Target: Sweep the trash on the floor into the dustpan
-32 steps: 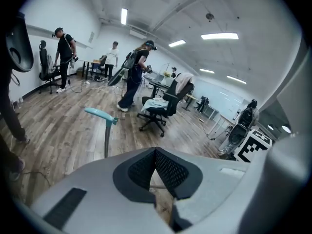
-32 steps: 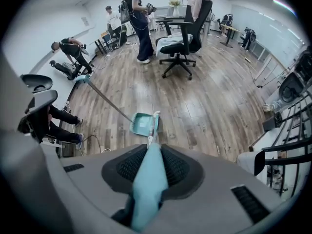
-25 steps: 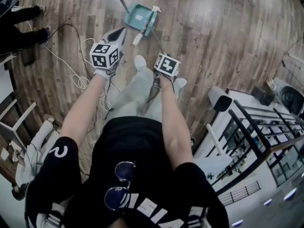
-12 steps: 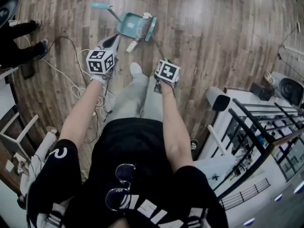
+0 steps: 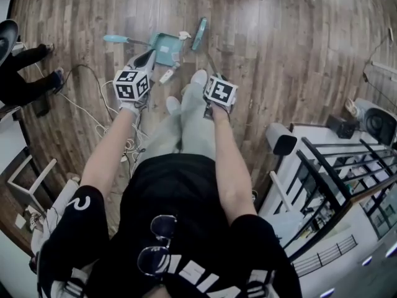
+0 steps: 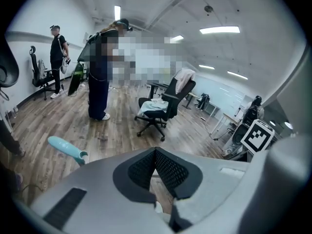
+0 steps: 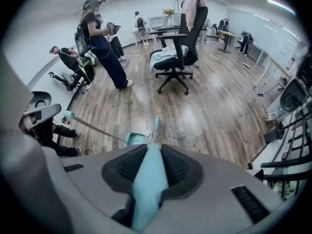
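floor (image 5: pixel 279 54): wood planks — light sheen
dustpan (image 5: pixel 162 47): teal plastic, smooth
broom handle (image 7: pixel 148 179): teal, matt — plastic-looking
pads (image 6: pixel 170 172): black, cross-hatched, matt
right gripper (image 7: pixel 148 149) shell: grey plastic, matt

Dustpan (image 5: pixel 162 47) sits on the floor just far of the left gripper (image 5: pixel 147 58), with its handle running off to the left. The broom (image 5: pixel 200 34) head is just right of the dustpan, and its stick comes near into the right gripper (image 7: pixel 148 155). A bit of trash (image 5: pixel 166 76) lies near of the dustpan, between the grippers. Cables (image 5: pixel 93 101) are off left, and the chair (image 7: pixel 178 38) is way far back.
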The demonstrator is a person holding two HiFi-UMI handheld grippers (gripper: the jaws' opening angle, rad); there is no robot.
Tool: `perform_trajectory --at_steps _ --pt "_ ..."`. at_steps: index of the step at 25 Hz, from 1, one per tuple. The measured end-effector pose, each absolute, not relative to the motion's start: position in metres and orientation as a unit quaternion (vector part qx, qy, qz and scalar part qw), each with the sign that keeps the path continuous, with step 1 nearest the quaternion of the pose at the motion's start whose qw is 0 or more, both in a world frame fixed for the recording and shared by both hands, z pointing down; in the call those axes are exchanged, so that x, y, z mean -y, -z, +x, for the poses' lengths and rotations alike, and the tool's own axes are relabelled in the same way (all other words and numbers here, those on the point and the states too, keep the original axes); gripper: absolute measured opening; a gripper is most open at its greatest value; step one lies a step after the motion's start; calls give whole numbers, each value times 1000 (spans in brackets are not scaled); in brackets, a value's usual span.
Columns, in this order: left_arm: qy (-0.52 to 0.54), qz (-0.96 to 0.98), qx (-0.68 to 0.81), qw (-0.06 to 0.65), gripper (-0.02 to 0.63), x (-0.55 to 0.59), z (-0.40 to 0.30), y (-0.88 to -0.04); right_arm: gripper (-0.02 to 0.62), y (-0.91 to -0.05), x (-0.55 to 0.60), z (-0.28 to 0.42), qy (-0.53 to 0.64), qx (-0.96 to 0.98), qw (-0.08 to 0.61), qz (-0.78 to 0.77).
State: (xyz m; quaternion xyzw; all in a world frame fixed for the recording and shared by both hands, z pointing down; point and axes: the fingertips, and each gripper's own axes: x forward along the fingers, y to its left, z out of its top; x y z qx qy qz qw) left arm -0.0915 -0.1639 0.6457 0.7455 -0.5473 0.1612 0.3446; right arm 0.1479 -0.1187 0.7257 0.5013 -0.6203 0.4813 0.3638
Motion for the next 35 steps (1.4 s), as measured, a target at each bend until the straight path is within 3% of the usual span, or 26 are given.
perform_trajectory --at_steps 10,17,23,35 --pt "-157 720 577 352 -2 241 -109 -651 83 -751 238 89 -453 658 383 463" --pt "-168 712 575 366 -2 239 -123 -665 84 -775 216 105 -426 625 464 461" --pt "-173 744 534 362 -2 244 -118 -670 83 -776 166 135 -460 579 440 510" --pt "-187 836 390 338 -2 178 -145 -671 83 -746 54 102 -494 482 291 663"
